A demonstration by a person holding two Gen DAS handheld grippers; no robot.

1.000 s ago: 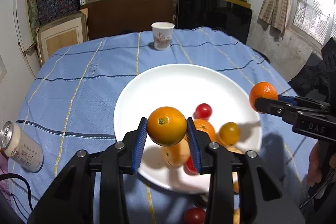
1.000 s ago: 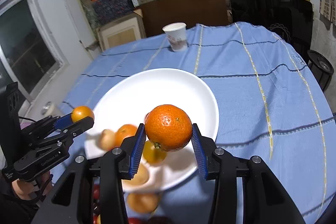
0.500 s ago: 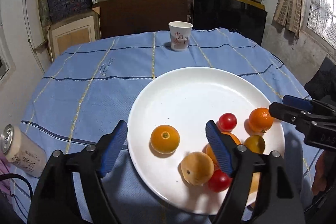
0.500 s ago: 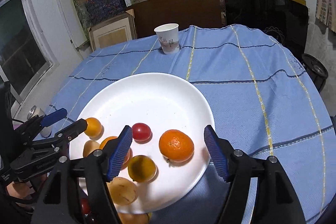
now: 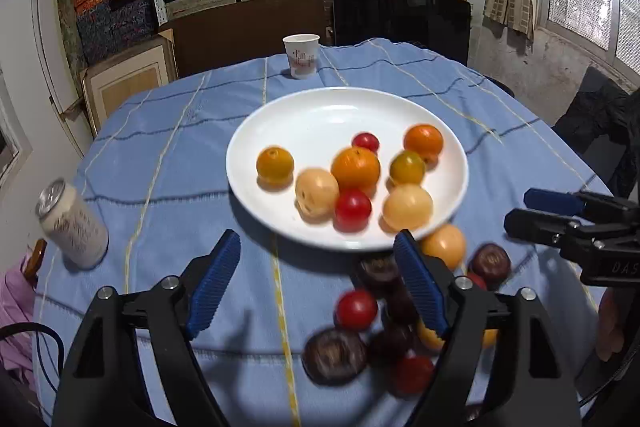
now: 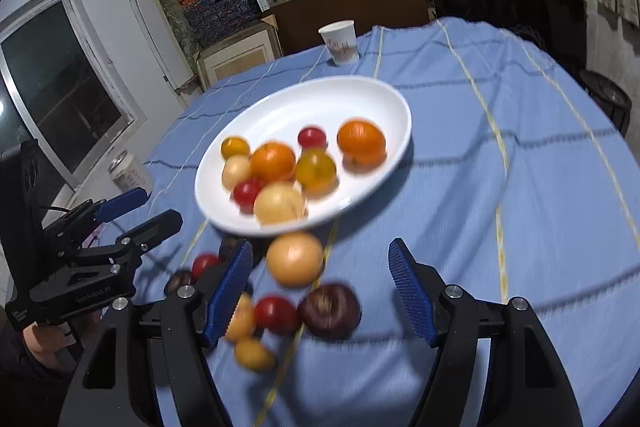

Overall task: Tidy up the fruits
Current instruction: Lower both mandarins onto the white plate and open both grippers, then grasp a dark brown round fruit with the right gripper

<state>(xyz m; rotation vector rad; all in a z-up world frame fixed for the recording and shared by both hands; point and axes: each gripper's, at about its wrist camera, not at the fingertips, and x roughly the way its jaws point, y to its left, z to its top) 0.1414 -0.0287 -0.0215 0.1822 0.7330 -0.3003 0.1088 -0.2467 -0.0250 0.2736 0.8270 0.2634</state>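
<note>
White plate (image 5: 248, 131) at the table's centre holding eight fruits, among them an orange (image 5: 423, 140) near its right rim; more fruits lie loose at the near edge of the blue tablecloth (image 5: 168, 155). Left gripper (image 5: 316, 287): jaws opening, nothing between them. Right gripper (image 6: 320, 291): jaws wide, empty, above a dark plum (image 6: 329, 311). Risk: a lowered finger nudges round fruit off the near edge. Fruits near-spherical, without long axis; the plum's stem end faces up.

Blurred: loose round red, orange and dark purple fruits (image 5: 356, 309) on blue cloth.
Cut off: pale drink can (image 6: 130, 173) behind white plate's side.
</note>
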